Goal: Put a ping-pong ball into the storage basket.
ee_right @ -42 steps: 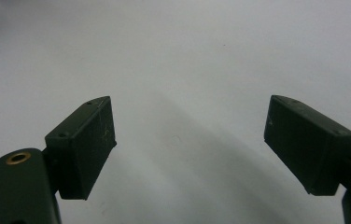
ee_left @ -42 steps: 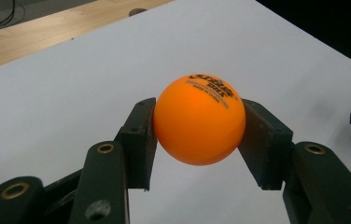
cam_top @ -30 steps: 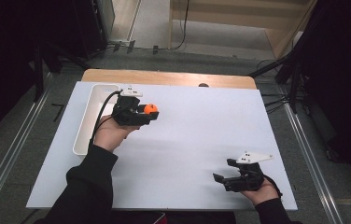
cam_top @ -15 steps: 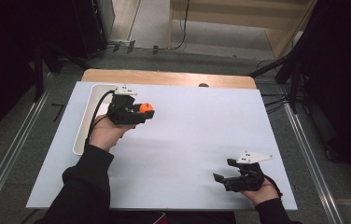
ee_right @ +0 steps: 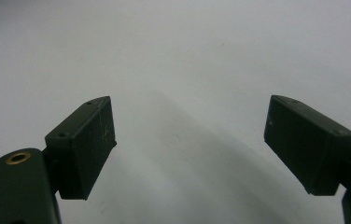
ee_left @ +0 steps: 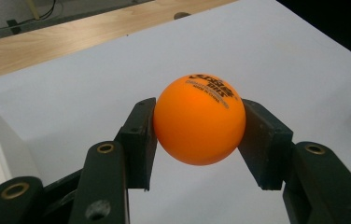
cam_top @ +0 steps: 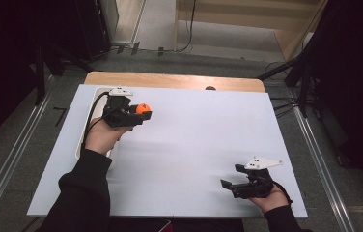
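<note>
Small glossy orange ping-pong ball w/ black print (ee_left: 199, 120) sits squarely betw. the two black pads of the left claw (ee_left: 198, 140), pinched on both sides at about its widest part, so the claw is closed onto it, and the ball is carried clear above the white worktop sheet (cam_top: 194, 140). In the high view the ball (cam_top: 143, 108) and left claw (cam_top: 138, 116) are over the far-left part of the worktop, claw pointing right, just beside a long white plastic tray (cam_top: 94, 107) that runs along the left edge. Light wooden strip (cam_top: 170, 80) borders the far edge, close behind the ball. To the right of the ball: wide bare white surface, lots of room across the middle. Right claw (cam_top: 229, 180) rests at the near-right corner, well apart from the ball; its jaws stand wide apart w/ nothing betw. them, just the white sheet in front of the pads (ee_right: 87, 144).
</note>
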`<state>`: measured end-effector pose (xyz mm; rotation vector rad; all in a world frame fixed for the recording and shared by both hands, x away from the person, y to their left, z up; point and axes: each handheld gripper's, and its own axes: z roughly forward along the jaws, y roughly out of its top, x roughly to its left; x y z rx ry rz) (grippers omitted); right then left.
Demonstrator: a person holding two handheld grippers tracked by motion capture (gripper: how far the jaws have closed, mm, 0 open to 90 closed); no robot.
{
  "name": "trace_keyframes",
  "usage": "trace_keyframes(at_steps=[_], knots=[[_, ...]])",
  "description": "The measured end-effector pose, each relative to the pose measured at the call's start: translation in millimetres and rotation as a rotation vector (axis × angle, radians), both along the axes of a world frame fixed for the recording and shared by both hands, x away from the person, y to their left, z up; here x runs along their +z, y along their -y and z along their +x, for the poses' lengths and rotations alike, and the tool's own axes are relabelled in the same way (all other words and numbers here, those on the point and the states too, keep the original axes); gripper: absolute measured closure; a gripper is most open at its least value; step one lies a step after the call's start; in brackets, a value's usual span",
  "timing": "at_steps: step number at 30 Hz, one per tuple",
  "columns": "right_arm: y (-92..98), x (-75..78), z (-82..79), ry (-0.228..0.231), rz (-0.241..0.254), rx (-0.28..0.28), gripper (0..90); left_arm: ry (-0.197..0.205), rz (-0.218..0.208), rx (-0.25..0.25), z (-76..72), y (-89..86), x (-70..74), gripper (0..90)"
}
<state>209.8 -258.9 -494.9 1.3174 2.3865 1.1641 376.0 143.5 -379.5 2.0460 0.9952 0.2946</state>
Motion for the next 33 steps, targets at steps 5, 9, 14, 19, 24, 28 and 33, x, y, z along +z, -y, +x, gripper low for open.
trace_keyframes(at_steps=[5, 9, 14, 19, 24, 28, 33], knots=[[-0.3, -0.3, 0.3, 0.003, -0.001, 0.001, 14.9, -0.004, -0.014, 0.012, 0.7, -1.2, -1.1, 50.2], [-0.3, 0.1, -0.1, -0.001, 0.001, -0.001, 14.9, -0.007, -0.001, 0.017, 1.6, -3.2, -2.5, 50.2], [-0.1, -0.1, 0.2, 0.000, 0.001, -0.001, 14.9, -0.008, 0.003, 0.031, 3.5, -8.8, -3.0, 50.2], [-0.1, -0.2, 0.4, -0.002, 0.001, -0.003, 14.9, -0.007, -0.008, 0.051, 4.1, -14.3, -2.4, 50.2], [-0.1, -0.2, 0.3, -0.001, 0.000, -0.003, 14.9, -0.009, -0.006, 0.064, 5.0, -20.1, -2.6, 50.2], [0.0, -0.2, 0.3, -0.003, 0.002, -0.003, 14.9, -0.004, -0.010, 0.080, 5.7, -25.1, -2.3, 50.2], [0.1, -0.1, 0.2, -0.003, 0.003, -0.003, 14.9, -0.006, -0.003, 0.097, 7.0, -32.0, -2.3, 50.2]])
